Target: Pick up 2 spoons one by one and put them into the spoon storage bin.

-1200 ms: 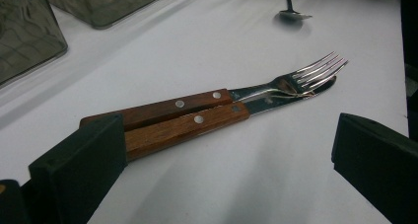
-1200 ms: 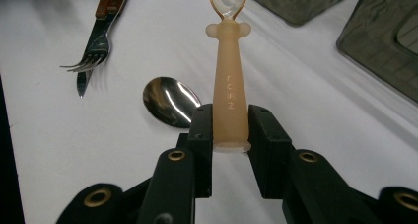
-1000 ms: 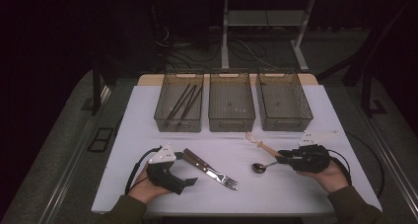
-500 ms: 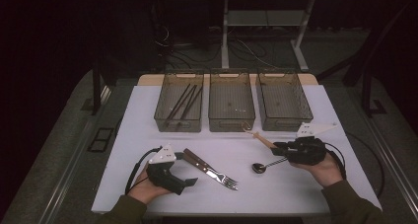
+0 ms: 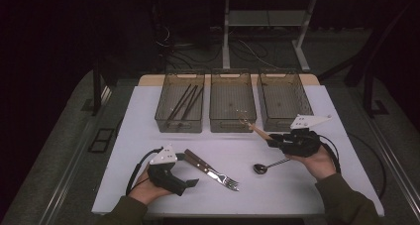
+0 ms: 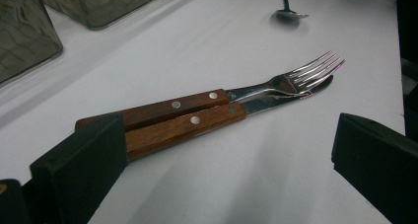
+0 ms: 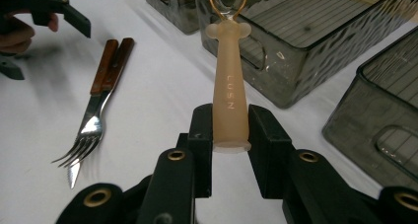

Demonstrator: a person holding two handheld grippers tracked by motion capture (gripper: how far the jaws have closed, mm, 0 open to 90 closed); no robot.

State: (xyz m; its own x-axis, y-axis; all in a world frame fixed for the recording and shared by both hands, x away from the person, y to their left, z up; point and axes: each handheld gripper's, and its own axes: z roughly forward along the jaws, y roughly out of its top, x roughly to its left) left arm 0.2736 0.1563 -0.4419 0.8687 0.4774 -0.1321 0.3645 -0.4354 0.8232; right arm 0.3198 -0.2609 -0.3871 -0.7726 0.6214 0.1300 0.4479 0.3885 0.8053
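White table (image 5: 148, 111) under bright light, dark room, grey floor (image 5: 59, 136), metal desk legs (image 5: 226, 36) behind

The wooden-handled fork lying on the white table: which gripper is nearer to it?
Left. The left gripper rests open just beside the wooden-handled fork; the right gripper is farther off, holding a peach plastic utensil.

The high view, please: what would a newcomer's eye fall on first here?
Probably the right hand-held gripper, clamped on a pale peach plastic utensil handle that points toward the three smoked clear plastic bins at the far side of the white table. Next, the wooden-handled fork and knife lying side by side before the open left hand-held gripper.
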